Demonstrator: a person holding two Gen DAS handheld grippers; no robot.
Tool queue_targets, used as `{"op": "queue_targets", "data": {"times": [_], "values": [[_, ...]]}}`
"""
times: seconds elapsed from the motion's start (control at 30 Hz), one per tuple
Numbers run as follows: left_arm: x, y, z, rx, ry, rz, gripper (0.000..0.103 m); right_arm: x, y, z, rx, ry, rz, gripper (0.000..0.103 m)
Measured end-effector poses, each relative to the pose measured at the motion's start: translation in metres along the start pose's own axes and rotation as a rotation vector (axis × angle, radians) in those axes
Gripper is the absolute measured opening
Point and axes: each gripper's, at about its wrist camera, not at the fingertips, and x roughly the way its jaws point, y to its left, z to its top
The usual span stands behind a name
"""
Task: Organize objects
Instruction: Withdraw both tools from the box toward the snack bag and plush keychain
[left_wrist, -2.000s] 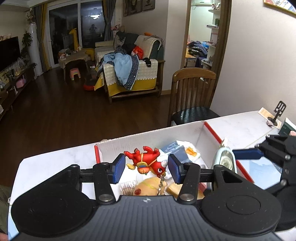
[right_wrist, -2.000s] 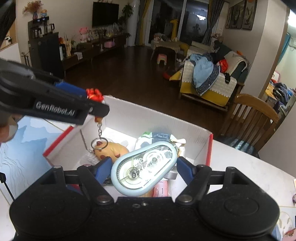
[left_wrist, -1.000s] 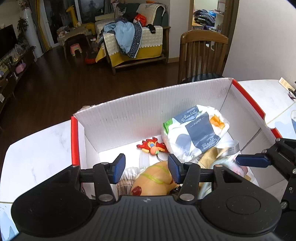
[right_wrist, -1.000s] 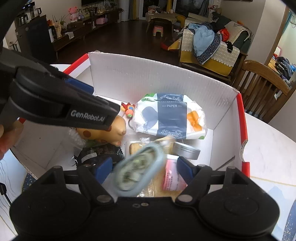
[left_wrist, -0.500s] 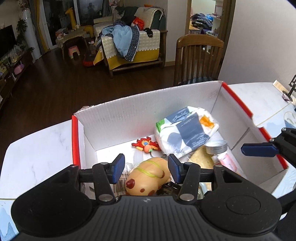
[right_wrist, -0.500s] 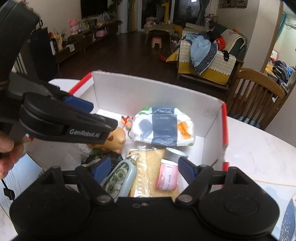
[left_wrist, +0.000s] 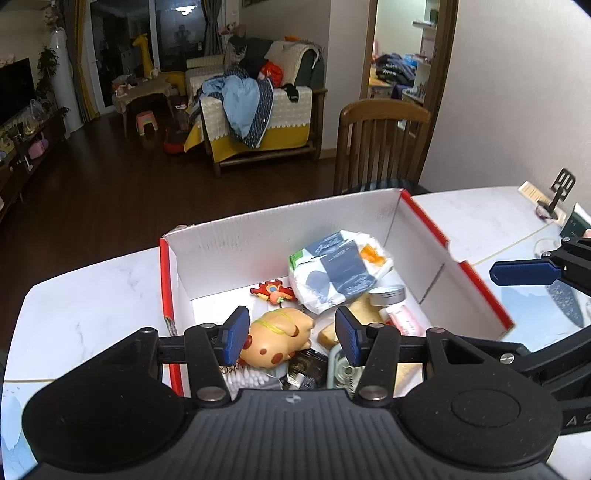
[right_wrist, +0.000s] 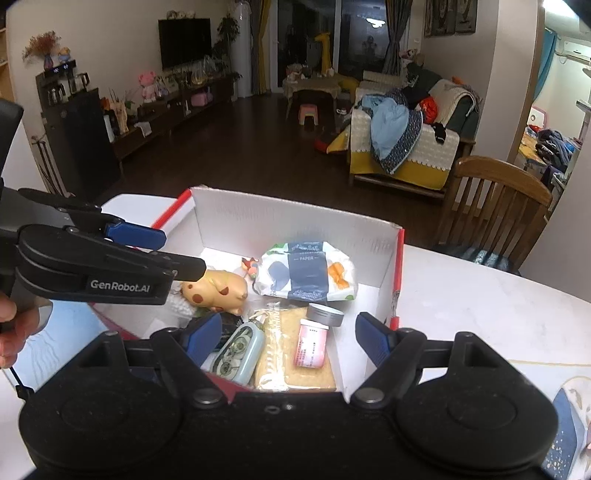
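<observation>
A white cardboard box with red edges sits on the marble table. Inside lie a red keychain figure, a tan spotted pig toy, a tissue pack, a light blue correction tape, a pink tube and a round tin. My left gripper is open and empty above the box's near side. My right gripper is open and empty above the box's near edge.
A wooden chair stands behind the table. A blue patterned mat lies right of the box. A phone stand is at the table's far right. A sofa with clothes is across the room.
Both grippers let go: the red keychain figure and the correction tape dropped into the box. Both grippers then pulled back and rose a little above the box.
</observation>
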Motion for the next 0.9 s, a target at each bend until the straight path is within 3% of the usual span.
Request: {"op": "queue_targets", "data": {"times": [0.27,0.5,0.63,0.73,0.9], "values": [[-0.039,-0.009,-0.015,-0.041,-0.036,-0.015,0.050,-0.037,0.003,-0.014,-0.044,-0.059,0.012,0.081],[-0.065,-0.030,-0.033,0.015,-0.060,-0.015,0.050,-0.065,0.007,-0.030,-0.059,-0.090,0.035,0.086],[-0.078,-0.039,-0.044,0.020,-0.071,-0.022,0.055,-0.076,0.006,-0.037,-0.039,-0.100,0.057,0.088],[-0.087,-0.044,-0.054,0.023,-0.081,-0.029,0.064,-0.082,0.005,-0.043,-0.021,-0.102,0.072,0.092],[-0.098,-0.050,-0.071,0.031,-0.079,-0.030,0.065,-0.090,0.002,-0.057,0.003,-0.105,0.092,0.101]]}}
